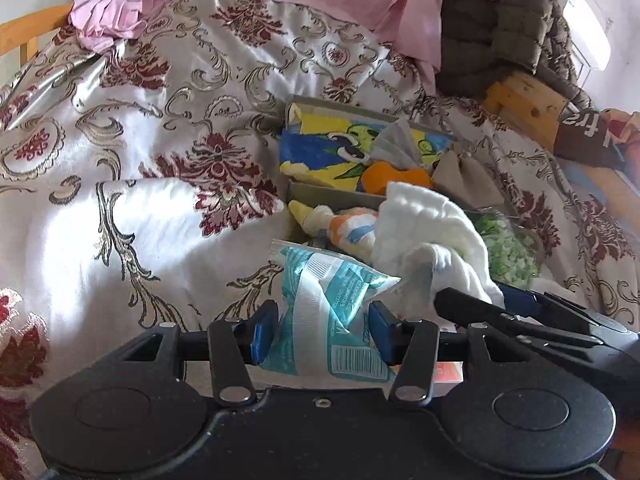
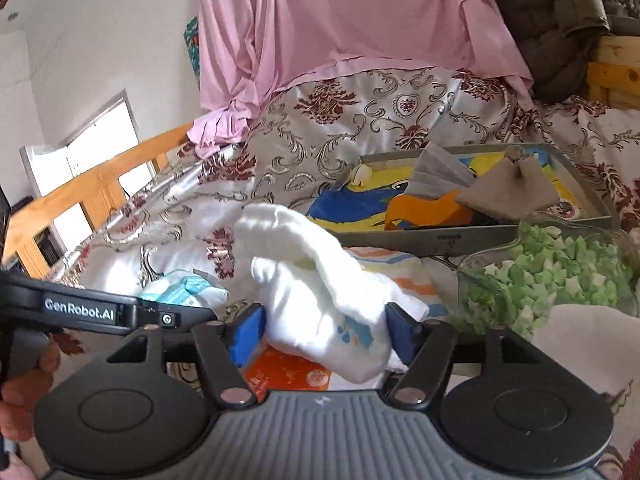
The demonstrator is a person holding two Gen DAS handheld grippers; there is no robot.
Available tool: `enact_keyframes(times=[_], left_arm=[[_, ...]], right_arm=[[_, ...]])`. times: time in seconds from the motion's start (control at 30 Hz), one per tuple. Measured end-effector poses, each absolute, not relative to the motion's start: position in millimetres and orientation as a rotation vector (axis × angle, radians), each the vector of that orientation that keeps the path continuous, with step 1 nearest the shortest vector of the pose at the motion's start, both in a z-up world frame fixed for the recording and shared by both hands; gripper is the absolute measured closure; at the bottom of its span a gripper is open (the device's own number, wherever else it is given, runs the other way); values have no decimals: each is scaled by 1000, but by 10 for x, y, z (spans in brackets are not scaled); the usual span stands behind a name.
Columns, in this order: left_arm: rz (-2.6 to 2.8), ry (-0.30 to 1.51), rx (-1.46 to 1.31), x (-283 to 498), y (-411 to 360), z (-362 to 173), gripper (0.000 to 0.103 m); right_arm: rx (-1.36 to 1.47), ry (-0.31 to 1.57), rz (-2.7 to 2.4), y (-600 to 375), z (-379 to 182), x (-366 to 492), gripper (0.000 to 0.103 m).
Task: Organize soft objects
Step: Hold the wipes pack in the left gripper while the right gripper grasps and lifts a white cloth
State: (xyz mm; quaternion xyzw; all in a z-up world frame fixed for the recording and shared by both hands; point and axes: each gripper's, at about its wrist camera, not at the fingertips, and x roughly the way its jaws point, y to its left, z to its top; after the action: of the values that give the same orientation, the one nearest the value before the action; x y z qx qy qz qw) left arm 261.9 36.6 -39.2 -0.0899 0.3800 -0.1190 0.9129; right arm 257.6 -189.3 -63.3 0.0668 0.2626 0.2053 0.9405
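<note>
**Left wrist view: packet gripped, white cloth between parted jaws**

The left gripper (image 1: 323, 328) pinched a teal-and-white packet (image 1: 328, 304) above the patterned bedspread (image 1: 140, 208). The right gripper (image 2: 326, 334) stood wide; the white cloth (image 2: 320, 292) lay loosely between its jaws, near the tray (image 2: 472, 236).

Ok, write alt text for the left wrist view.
The left gripper holds a teal and white plastic packet above a floral bedspread. Just beyond, a white cloth lies draped beside a grey tray of colourful fabric items, with the right gripper reaching in from the right.
</note>
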Motion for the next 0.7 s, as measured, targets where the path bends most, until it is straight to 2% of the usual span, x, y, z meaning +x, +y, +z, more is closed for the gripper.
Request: enact_keyframes(times=[0.13,0.3,0.47,0.53,0.57,0.63,0.7], left_arm=[[-235,798,-194,2657,387,-434,51],[-240,808,-202,2683,386,-464,51],[-245,804,-206,2685,379,-464,51],[-244,799,-209,2685,379,-453,51],[-244,793,-212,2683,379,-447,51],[-247,782,-213,2670,386,-427,51],[-248,766,-209,2656,385,-410,51]], right_arm=[[105,535,434,-1822,-678,2587,20],[36,530,423,-1728,-727,2590,19],[-40,539,373,-1648,-758,2577,37],[-49,540,352,-1635,-747,2564,54],[-56,539,341,-1639,-744,2559,58],[-50,537,331,-1649,-727,2551,76],[-63,532,320,-1648,-704,2534,83]])
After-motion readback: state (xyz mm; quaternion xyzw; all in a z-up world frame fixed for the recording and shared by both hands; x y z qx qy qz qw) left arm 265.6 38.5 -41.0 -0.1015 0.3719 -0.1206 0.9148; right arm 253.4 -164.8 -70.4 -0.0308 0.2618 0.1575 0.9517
